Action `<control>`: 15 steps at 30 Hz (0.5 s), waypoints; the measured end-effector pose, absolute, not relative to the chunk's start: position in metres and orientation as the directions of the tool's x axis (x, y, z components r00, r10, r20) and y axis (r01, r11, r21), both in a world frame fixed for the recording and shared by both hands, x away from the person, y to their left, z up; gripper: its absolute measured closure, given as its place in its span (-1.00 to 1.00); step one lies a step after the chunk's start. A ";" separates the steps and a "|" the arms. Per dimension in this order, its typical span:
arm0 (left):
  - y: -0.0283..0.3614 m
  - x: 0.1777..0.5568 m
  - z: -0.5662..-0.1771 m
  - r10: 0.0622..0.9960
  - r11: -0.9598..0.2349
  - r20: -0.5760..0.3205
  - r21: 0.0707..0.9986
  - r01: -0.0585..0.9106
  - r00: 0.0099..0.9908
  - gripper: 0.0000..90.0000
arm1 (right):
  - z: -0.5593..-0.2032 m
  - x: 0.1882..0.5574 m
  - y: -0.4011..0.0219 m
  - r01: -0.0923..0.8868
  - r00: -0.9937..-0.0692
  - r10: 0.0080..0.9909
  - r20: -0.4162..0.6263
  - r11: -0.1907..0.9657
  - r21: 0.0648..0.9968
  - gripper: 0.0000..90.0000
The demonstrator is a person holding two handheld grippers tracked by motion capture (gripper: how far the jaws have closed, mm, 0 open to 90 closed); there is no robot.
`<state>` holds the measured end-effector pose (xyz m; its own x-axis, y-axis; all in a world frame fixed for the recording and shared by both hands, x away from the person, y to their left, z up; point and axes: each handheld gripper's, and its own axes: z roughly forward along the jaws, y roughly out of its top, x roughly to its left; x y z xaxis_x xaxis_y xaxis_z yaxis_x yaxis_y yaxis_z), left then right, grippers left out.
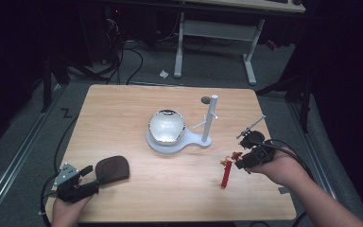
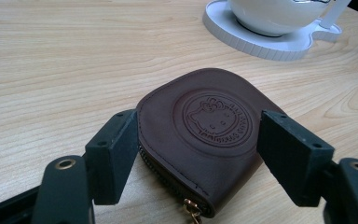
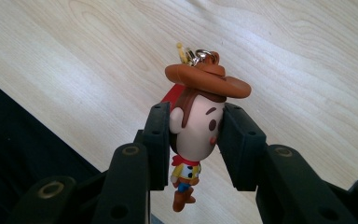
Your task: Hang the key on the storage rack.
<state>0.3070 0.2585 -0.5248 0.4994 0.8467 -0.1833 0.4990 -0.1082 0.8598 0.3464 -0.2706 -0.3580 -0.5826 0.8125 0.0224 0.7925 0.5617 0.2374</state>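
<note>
Two things on the go here. My right gripper [image 3: 193, 135] is pinching the cowboy keychain [image 3: 196, 126] by its head, lifted just above the table [image 1: 170, 189] with its red strap [image 1: 226, 176] dangling down. My left gripper [image 2: 196, 149] is spread around the brown coin pouch [image 2: 200, 135], which lies flat between the jaws, left jaw about touching, right one just off. I reckon the next move is squeezing the pouch steady, then bringing the keychain's ring over to its zipper pull [image 2: 193, 211].
</note>
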 end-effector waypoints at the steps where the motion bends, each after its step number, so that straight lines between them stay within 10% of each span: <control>1: 0.258 0.307 -0.525 0.847 -0.108 -0.183 0.860 0.499 0.500 -0.34 | -0.356 0.346 -0.269 0.798 -0.575 0.818 0.020 0.556 0.232 0.45; 15: 0.261 0.307 -0.524 0.848 -0.117 -0.172 0.862 0.494 0.501 -0.34 | -0.337 0.354 -0.269 0.779 -0.592 0.806 0.008 0.570 0.262 0.45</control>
<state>0.3074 0.2612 -0.5235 0.5013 0.8479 -0.1724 0.4940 -0.1168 0.8616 0.3541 -0.2687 -0.3371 -0.5919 0.8059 0.0080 0.7790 0.5696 0.2622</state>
